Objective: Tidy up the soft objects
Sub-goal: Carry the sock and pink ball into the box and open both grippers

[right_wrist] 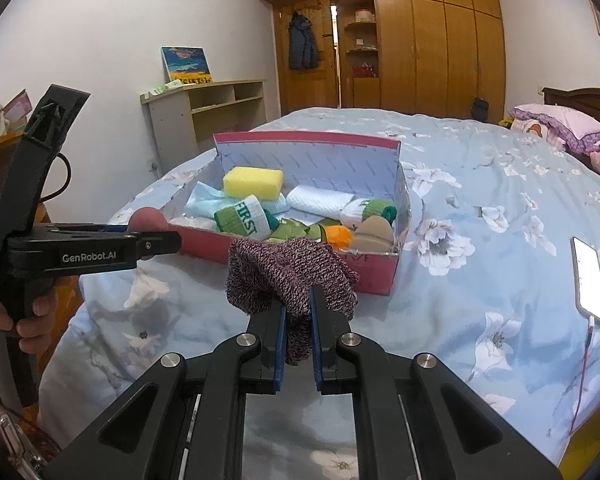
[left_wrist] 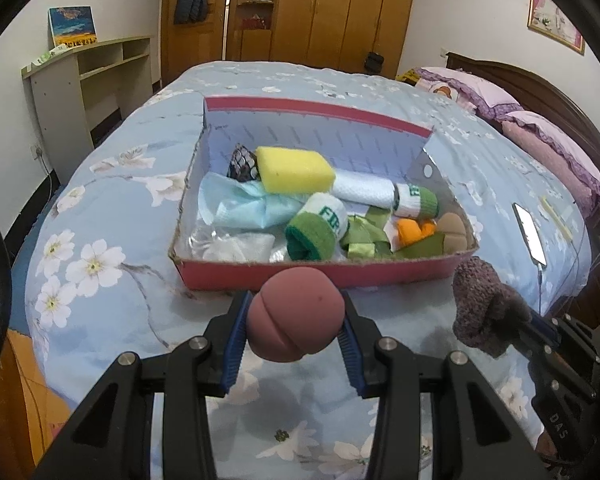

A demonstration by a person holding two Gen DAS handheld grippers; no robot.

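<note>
My left gripper (left_wrist: 296,320) is shut on a dusty-pink foam ball (left_wrist: 296,314), held above the bed just in front of the red box (left_wrist: 300,276). It also shows in the right wrist view (right_wrist: 156,236) at the left, with the ball (right_wrist: 148,218) at its tip. My right gripper (right_wrist: 298,308) is shut on a purple knitted cloth (right_wrist: 288,272), held in front of the box's near wall (right_wrist: 372,276). The cloth (left_wrist: 484,300) shows at the right in the left wrist view. The box holds a yellow sponge (left_wrist: 294,170), green-white wristbands (left_wrist: 316,232), cloths and other soft items.
The box sits on a bed with a blue floral cover (right_wrist: 480,208). A lit phone (right_wrist: 590,280) on a cable lies on the bed to the right. Purple pillows (left_wrist: 540,132) lie at the headboard. A shelf desk (right_wrist: 208,116) and wardrobe (right_wrist: 420,48) stand beyond.
</note>
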